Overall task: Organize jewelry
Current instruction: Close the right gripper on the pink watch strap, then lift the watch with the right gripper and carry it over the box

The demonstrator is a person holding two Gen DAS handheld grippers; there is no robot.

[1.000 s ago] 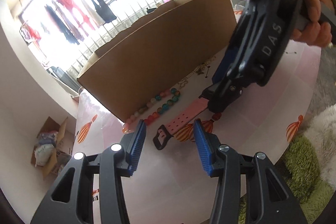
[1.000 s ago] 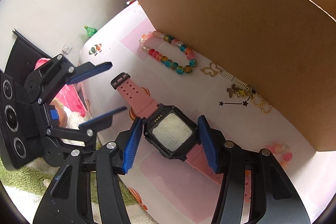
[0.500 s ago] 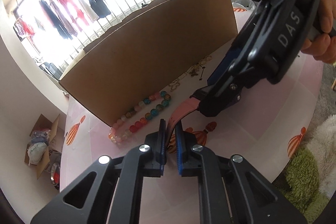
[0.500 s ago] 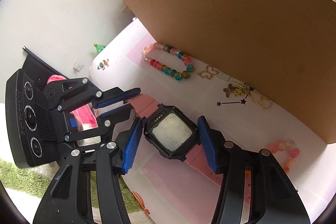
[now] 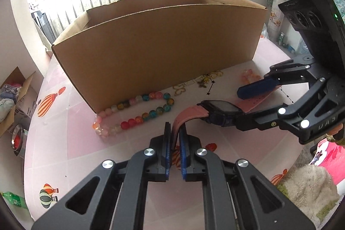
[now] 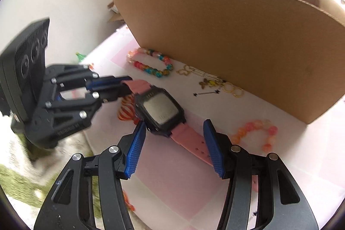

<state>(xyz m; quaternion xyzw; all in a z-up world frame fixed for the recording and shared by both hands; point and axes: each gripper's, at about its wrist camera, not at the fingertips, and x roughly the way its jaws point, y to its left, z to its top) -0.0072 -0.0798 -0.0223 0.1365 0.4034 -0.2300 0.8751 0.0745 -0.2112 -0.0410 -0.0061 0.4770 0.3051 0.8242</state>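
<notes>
The pink-strapped watch (image 6: 160, 110) hangs between the two grippers, lifted off the pink tabletop (image 5: 82, 156). The left gripper (image 5: 175, 133) has its blue fingers (image 5: 167, 143) pressed nearly together, pinching the end of one strap, which arches up from them toward the watch's dark case. The right gripper (image 6: 174, 141) has its fingers spread about halfway. The case sits just ahead of their tips and the other strap runs back between them; in the left wrist view one finger reaches the case's edge, though I cannot tell whether the pads truly press it. Behind, along the foot of the cardboard box (image 5: 161, 46), lie a beaded bracelet (image 5: 133, 112), small gold charms (image 6: 217, 83) and an orange bead bracelet (image 6: 256, 133).
</notes>
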